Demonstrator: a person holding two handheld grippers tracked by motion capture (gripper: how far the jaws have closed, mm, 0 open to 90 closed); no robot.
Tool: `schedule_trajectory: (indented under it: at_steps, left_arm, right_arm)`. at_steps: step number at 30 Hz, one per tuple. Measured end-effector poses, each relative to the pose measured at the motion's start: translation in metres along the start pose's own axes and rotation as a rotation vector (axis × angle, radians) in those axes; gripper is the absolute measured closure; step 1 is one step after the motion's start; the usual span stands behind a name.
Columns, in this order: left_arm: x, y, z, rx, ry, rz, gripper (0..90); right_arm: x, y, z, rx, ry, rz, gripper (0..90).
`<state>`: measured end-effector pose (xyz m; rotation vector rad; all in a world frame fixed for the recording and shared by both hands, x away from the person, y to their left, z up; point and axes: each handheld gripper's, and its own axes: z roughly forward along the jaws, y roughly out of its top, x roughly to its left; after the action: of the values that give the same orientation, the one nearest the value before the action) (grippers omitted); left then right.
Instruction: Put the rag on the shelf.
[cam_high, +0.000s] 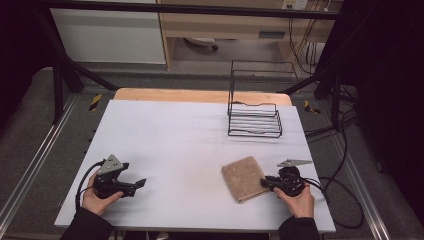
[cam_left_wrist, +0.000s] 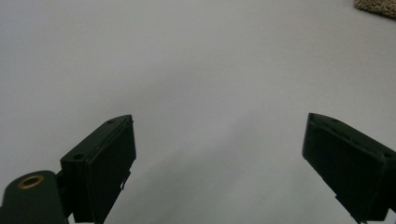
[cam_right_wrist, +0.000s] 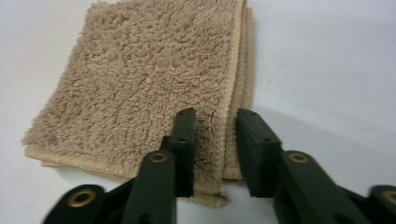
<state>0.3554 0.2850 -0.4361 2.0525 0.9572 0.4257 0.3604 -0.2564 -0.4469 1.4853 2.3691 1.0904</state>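
A folded tan towel lies flat on the white table, near its front right. My right gripper is at the towel's right edge. In the right gripper view its jaws stand a narrow gap apart, straddling the towel's hemmed edge near one corner. The pads do not visibly press the cloth. My left gripper rests at the front left of the table, pointing right. Its jaws are wide open over bare table, and a corner of the towel is far off.
A black wire rack stands at the back right of the table, beyond the towel. A wooden board edge runs along the table's far side. Cables trail off the right edge by my right hand.
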Motion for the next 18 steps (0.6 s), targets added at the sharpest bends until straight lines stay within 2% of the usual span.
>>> schedule_trajectory:
  at_steps: [5,10,14,17,18]
  left_arm:
    - [0.001,0.0,0.0,-0.002,0.0,0.001,9.7]
    - [0.0,0.0,-0.001,-0.003,-0.001,0.002,9.8]
    - [0.001,0.0,-0.001,-0.004,0.001,0.001,9.8]
    - [0.001,0.0,-0.001,-0.004,0.001,0.0,9.7]
    - [0.0,0.0,-0.001,-0.004,0.001,0.001,9.7]
  right_arm:
    - [0.002,0.0,-0.004,-0.01,0.009,0.019,83.8]
    - [0.01,0.0,-0.007,0.002,0.004,0.025,85.5]
    - [0.016,-0.002,-0.01,0.003,0.048,0.065,85.8]
    - [0.019,-0.005,-0.012,0.004,0.023,0.053,85.0]
    - [0.018,-0.007,-0.009,0.0,-0.022,0.013,81.9]
